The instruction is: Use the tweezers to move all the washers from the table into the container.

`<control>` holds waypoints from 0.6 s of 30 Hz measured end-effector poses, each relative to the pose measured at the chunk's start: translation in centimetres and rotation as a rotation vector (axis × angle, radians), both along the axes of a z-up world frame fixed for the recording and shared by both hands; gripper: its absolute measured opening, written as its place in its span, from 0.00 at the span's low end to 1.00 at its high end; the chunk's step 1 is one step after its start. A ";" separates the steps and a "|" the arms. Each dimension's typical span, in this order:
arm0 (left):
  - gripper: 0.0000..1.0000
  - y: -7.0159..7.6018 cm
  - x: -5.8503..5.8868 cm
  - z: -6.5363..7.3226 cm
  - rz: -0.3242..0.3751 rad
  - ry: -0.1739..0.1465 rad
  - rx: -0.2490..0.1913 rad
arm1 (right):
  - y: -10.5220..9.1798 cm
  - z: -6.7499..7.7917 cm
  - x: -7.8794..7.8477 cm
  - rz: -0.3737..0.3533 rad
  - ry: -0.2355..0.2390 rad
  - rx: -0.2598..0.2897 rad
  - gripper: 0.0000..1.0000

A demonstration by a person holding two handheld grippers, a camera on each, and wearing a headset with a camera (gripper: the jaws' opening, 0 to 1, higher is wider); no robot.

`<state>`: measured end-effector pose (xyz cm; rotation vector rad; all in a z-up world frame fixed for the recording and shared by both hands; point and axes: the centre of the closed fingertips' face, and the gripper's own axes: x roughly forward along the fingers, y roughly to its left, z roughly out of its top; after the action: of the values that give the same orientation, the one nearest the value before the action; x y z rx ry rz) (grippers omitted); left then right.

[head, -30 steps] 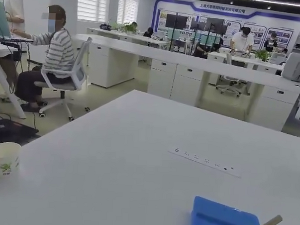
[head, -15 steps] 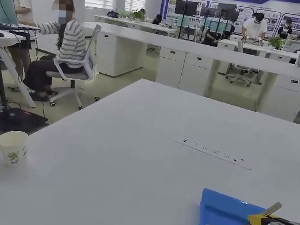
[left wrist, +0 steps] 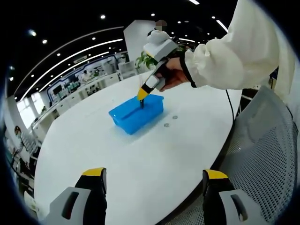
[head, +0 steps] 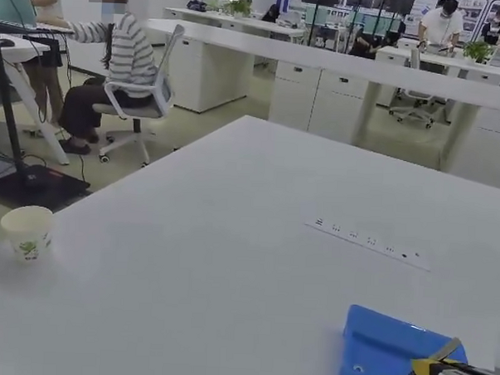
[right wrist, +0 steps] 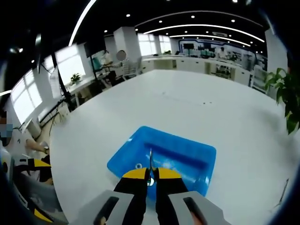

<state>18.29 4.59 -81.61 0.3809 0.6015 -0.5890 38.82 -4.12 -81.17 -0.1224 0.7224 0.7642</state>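
With its jaws pressed together on the tweezers [right wrist: 150,161], the right gripper [right wrist: 150,174] holds them pointing down into the blue container [right wrist: 187,157]. Whether the tip touches the floor cannot be told. One washer [right wrist: 138,166] lies on the container floor, just beside the tweezers tip. Left gripper [left wrist: 153,180]: jaws spread wide, nothing between them, held above the near part of the white table [left wrist: 117,154]. From the left gripper view, a hand [left wrist: 171,77] in a white sleeve carries the right gripper over the container. Two washers [left wrist: 174,117] lie flat on the table just beside the container, not touching it and close to each other. Head view: the container sits at the lower right, a power strip [head: 368,241] beyond it, and a paper cup [head: 26,232] well apart at the left.
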 end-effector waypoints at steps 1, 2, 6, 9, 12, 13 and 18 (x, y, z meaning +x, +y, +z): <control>0.86 0.0 0.0 0.0 -0.002 0.003 -0.001 | 0.2 -0.2 -0.1 0.004 0.004 -0.003 0.02; 0.86 0.0 -0.1 0.0 -0.003 0.005 -0.001 | 0.3 -0.3 -0.1 0.007 0.005 -0.007 0.02; 0.86 0.0 -0.1 -0.1 -0.004 0.011 0.000 | 0.5 -0.8 0.0 0.022 -0.003 -0.033 0.02; 0.86 0.0 -0.1 -0.1 -0.008 0.012 0.003 | 0.5 -1.1 0.2 0.031 -0.009 -0.045 0.02; 0.86 -0.1 -0.2 -0.2 -0.009 0.016 0.000 | 0.4 -1.5 0.3 0.046 -0.014 -0.065 0.02; 0.86 -0.1 -0.2 -0.2 -0.011 0.018 -0.002 | 0.4 -1.6 0.3 0.050 -0.017 -0.069 0.02; 0.86 -0.2 -0.2 0.0 -0.012 0.014 -0.011 | 0.3 -1.9 0.5 0.067 -0.027 -0.079 0.02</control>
<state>18.11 4.39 -81.62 0.3707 0.6099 -0.6066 39.34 -3.80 -83.09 -0.2287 0.7260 0.7968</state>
